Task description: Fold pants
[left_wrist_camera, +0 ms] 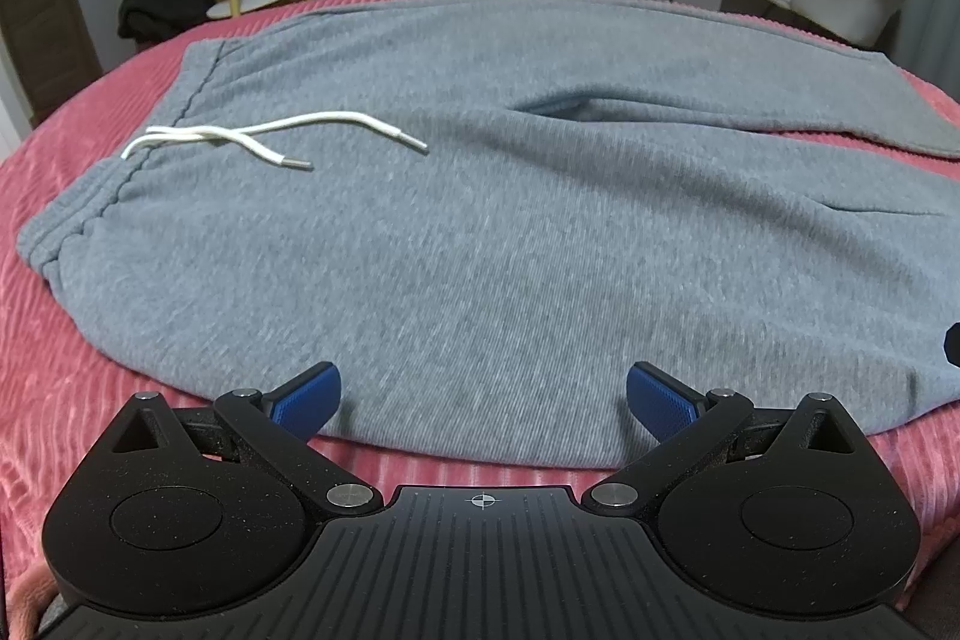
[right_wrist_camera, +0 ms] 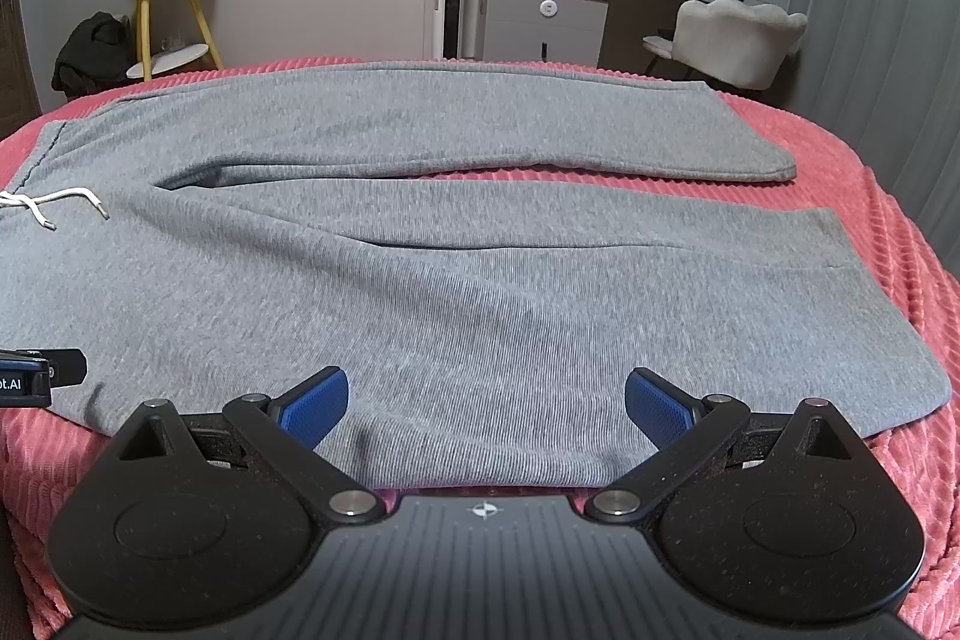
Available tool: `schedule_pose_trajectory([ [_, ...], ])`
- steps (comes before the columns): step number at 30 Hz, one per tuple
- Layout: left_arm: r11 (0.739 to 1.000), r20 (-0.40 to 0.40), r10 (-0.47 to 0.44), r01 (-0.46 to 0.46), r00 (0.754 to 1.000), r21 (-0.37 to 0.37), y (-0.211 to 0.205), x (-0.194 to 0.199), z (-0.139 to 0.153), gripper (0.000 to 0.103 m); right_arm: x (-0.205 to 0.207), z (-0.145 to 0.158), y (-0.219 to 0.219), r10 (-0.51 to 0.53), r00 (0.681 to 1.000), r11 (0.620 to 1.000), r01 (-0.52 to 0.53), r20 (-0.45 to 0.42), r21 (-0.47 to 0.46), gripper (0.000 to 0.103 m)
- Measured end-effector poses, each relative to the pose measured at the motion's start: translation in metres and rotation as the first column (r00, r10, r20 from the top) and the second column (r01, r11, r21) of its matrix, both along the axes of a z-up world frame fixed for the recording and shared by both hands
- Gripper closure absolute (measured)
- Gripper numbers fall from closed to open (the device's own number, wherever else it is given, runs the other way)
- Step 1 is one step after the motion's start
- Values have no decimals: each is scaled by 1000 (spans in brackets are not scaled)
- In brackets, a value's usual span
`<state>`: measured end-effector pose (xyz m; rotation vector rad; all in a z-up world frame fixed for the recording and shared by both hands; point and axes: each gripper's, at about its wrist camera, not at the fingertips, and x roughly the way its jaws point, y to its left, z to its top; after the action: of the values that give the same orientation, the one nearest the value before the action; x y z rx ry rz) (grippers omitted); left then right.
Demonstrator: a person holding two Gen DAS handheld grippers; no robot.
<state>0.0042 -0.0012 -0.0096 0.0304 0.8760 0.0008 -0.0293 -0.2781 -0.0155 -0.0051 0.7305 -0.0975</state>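
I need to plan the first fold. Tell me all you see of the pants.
The pants are grey, soft ribbed knit, spread flat on the pink blanket. The waistband lies left, with a white drawstring loose on top. Both legs run right, slightly parted, unfolded. Both grippers hover open at the near edge.

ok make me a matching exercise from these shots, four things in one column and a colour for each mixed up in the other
Things:
1. pants
2. drawstring
3. bed cover
4. left gripper pads

Colours:
A. blue
B. pink-red
C. grey
D. white

Pairs: 1-C, 2-D, 3-B, 4-A
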Motion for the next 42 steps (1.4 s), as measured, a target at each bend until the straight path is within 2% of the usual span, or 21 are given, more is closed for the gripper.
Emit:
schedule_pose_trajectory([
  [27,1000,-25,13,-13,1000,9,0,3,-3,0,6,-2,2,-9,999,1000,9,-45,-11,4],
  [35,1000,-20,23,-23,1000,-1,2,4,-3,0,11,-4,-4,-19,997,999,22,-74,40,4],
  [42,999,-30,38,-38,999,-10,5,7,-4,0,29,-8,-18,-51,992,989,66,-117,129,4],
])
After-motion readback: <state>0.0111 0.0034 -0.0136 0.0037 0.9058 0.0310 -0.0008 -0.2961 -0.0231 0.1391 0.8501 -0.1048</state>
